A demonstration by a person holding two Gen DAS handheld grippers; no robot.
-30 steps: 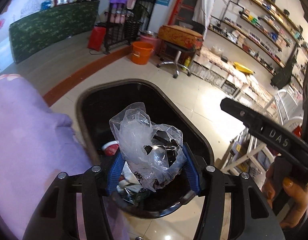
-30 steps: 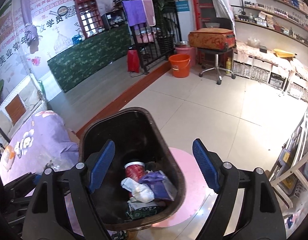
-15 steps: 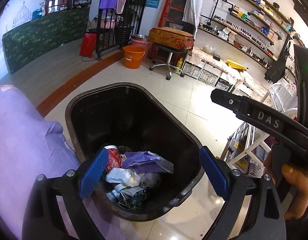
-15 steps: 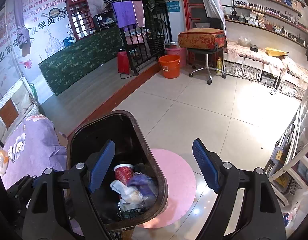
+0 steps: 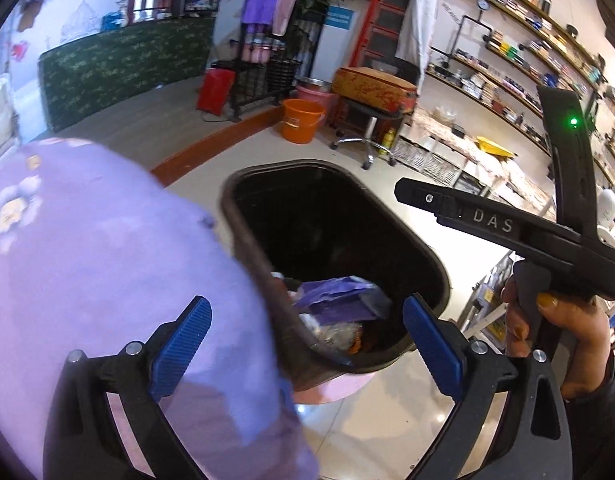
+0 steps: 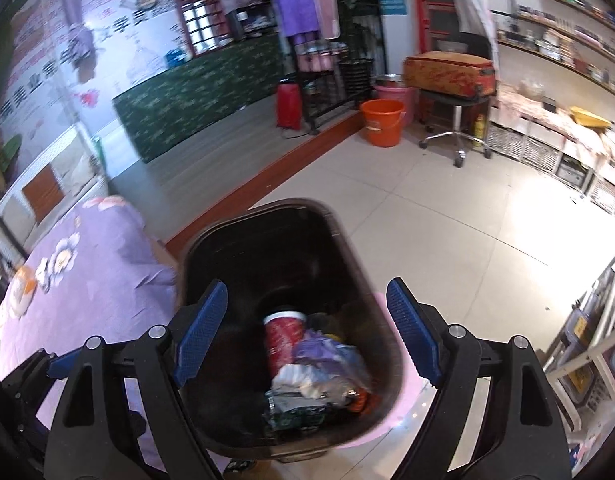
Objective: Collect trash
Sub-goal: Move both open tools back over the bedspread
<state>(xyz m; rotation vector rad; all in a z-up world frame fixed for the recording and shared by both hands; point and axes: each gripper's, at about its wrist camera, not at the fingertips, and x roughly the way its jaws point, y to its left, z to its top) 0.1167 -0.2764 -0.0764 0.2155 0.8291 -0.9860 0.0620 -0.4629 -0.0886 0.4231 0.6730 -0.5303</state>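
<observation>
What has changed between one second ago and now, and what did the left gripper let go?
The left gripper let go of the clear plastic wrapper into the black bin; its jaws are opening, nothing between them, and it has shifted toward the purple cloth. The right gripper stays open and empty above the bin, which still stands on the pink mat.

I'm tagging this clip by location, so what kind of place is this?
Probably a small beauty or nail shop: long wall shelves packed with small bottles, a rolling stool on a tiled floor, and a towel rack.
</observation>
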